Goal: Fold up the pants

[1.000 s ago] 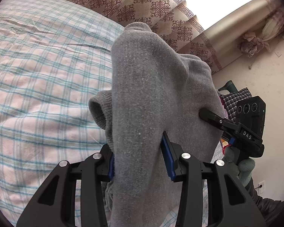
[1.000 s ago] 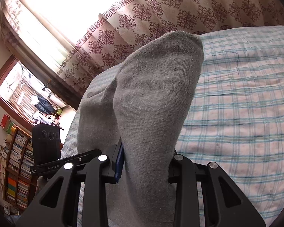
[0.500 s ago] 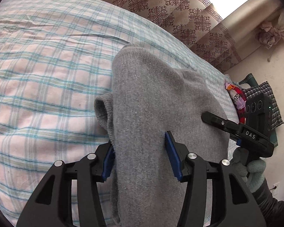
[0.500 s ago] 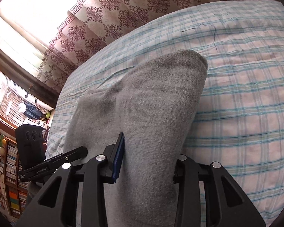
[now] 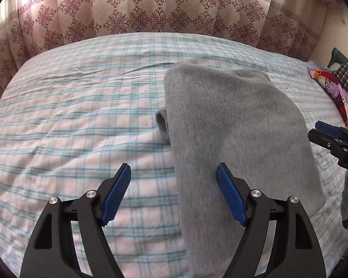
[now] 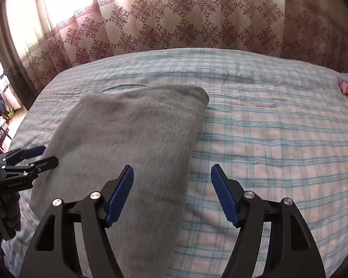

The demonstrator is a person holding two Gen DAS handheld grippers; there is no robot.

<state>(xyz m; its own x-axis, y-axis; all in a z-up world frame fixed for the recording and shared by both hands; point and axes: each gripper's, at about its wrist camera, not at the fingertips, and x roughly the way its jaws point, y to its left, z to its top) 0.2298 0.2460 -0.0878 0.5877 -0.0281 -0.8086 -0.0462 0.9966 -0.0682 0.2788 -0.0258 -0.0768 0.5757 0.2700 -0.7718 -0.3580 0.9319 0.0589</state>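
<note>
The grey pants (image 5: 232,134) lie folded flat on the plaid bed sheet (image 5: 81,120), a cuff sticking out at the left side. They also show in the right wrist view (image 6: 132,143). My left gripper (image 5: 174,185) is open and empty at the fold's near left edge. My right gripper (image 6: 171,190) is open and empty at the fold's near right edge. Each gripper shows in the other's view: the right gripper (image 5: 324,136) at the right edge, the left gripper (image 6: 30,157) at the left edge.
A patterned curtain (image 5: 150,9) hangs behind the bed. Colourful cloth and a plaid pillow (image 5: 341,85) lie at the bed's far right. A loose dark thread (image 6: 222,74) lies on the sheet. A bookshelf area is at the far left of the right wrist view.
Both grippers lowered the pants onto the bed, opened and let go. The pants went from held up and draped to lying flat on the sheet.
</note>
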